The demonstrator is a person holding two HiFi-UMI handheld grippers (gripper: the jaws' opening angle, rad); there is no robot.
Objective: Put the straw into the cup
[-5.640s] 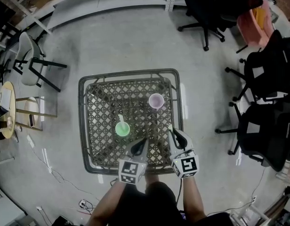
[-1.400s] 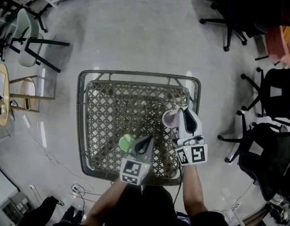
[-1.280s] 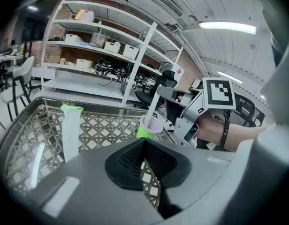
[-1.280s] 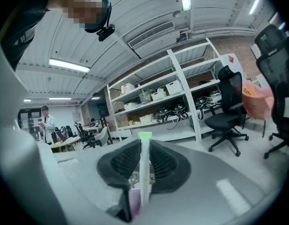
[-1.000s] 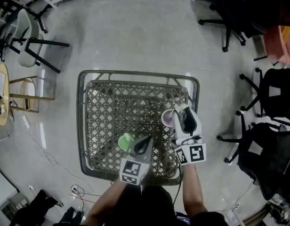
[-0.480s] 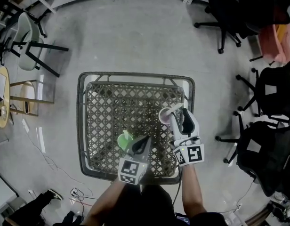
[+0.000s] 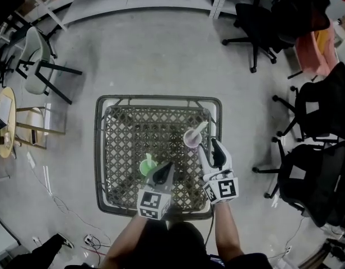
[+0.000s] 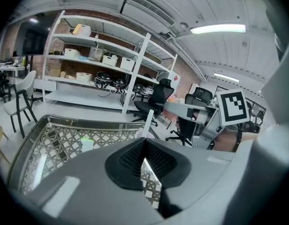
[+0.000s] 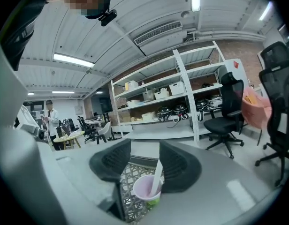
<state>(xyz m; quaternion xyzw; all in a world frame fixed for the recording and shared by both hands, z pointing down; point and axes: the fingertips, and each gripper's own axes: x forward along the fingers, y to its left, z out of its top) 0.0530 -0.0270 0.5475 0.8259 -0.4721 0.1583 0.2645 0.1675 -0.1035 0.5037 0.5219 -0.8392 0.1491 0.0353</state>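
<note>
A pink cup stands on the wicker table near its right edge, with a pale straw leaning out of it. My right gripper is open just behind the cup; its jaws have just been opening and press on nothing. In the right gripper view the pink cup and its straw stand free just ahead of the gripper. My left gripper is shut and empty, beside a green cup. From the left gripper, I see the straw and the green cup.
Black office chairs crowd the floor to the right and at the back. A white chair and a small round table stand at the left. White shelving lines the far wall. A person in white stands far off.
My right gripper has let go of the pink cup and drawn back toward me, leaving the cup standing with the straw in it. The left gripper stays shut by the green cup.
</note>
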